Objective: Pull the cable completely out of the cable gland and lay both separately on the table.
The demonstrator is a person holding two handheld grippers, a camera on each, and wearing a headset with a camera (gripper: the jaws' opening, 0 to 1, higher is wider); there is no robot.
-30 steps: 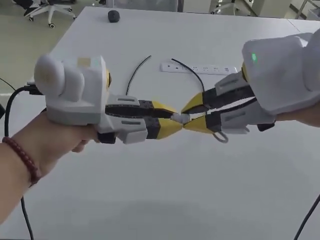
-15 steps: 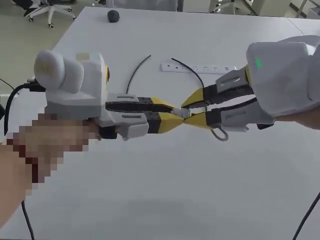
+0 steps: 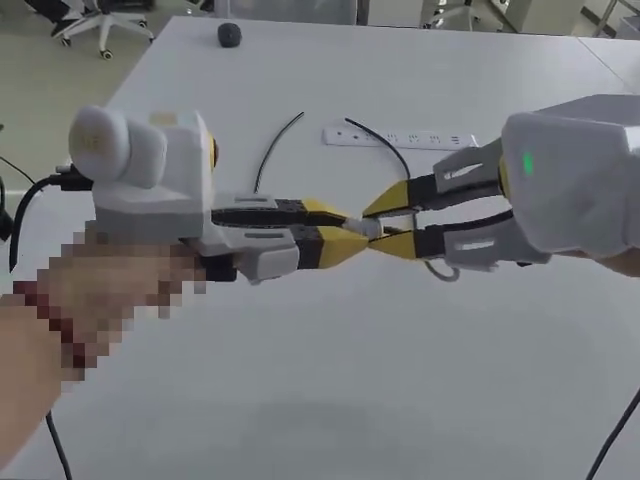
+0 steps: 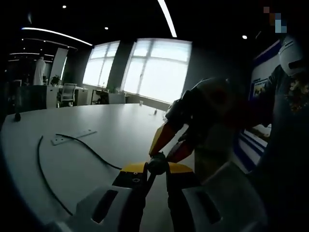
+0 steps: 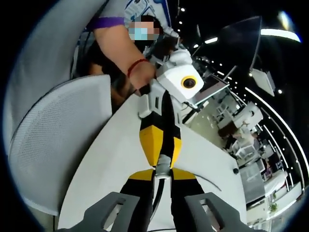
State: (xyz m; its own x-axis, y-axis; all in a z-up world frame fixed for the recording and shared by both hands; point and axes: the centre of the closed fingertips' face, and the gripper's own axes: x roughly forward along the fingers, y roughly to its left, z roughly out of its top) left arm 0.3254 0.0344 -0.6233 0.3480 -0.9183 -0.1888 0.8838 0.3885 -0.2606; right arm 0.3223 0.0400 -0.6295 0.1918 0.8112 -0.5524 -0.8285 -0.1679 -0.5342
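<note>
Above table (image 3: pixel 300 380), left gripper (image 3: pixel 350 233) tips obscure cable gland (image 3: pixel 362 229).

Small whitish cable gland (image 3: pixel 361 229) aloft above the table (image 3: pixel 300 380); thin black cable (image 3: pixel 388 148) in it, in a long arc

Gland (image 3: pixel 357 228) in left claw (image 3: pixel 346 233); cable (image 5: pixel 156 192) in right claw (image 3: pixel 379 228) — power strip (image 3: pixel 400 138) behind

Looks like an open-plan office to me: a big white table (image 3: pixel 300 400) with a power strip (image 3: pixel 400 137) near its far edge, and swivel chairs (image 3: pixel 85 18) on casters past its far-left corner. The left gripper view has tall windows (image 4: pixel 154 67), ceiling strip lights (image 4: pixel 166 19) and another office chair (image 4: pixel 67 92) way back.
</note>
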